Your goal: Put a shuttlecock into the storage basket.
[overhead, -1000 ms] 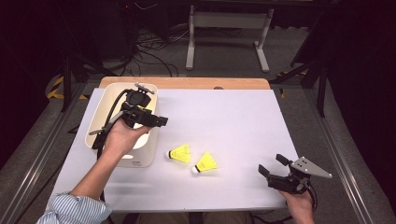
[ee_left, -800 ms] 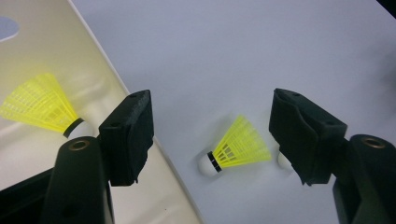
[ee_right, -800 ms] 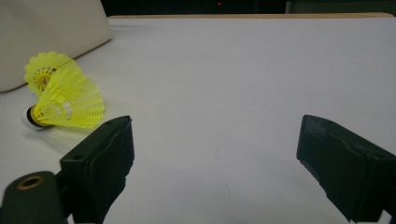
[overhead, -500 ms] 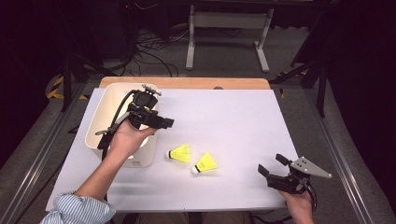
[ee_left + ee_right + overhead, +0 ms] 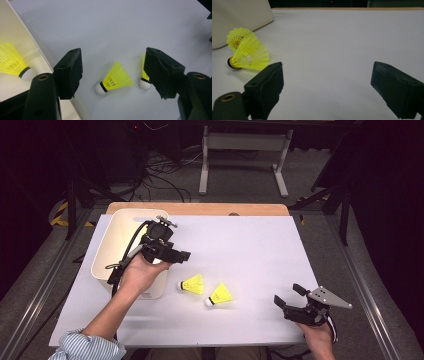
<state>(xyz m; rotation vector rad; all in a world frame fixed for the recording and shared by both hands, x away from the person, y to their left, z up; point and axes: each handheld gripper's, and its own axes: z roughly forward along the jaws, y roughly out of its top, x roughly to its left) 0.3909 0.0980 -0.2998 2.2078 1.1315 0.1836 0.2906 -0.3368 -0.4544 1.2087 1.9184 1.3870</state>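
Left gripper view: the left gripper has its jaws wide apart with nothing between the pads, and it looks down past the bin wall onto the table. One shuttlecock already lies inside the bin, yellow skirt and white cork visible at the left edge. Two further shuttlecocks remain on the table just beside the bin: the nearer shuttlecock lies on its side between the jaw lines (below them, not touched), and the second shuttlecock is partly hidden behind the right-hand jaw.

In the high view, the left gripper hovers over the bin's near corner, with both loose shuttlecocks close to its right. The right gripper rests low at the table's near right edge, jaws spread and empty, well apart from the work.

Judged progress: one of three visible shuttlecocks is binned; two remain. The next step appears to be a descent onto the nearer shuttlecock.
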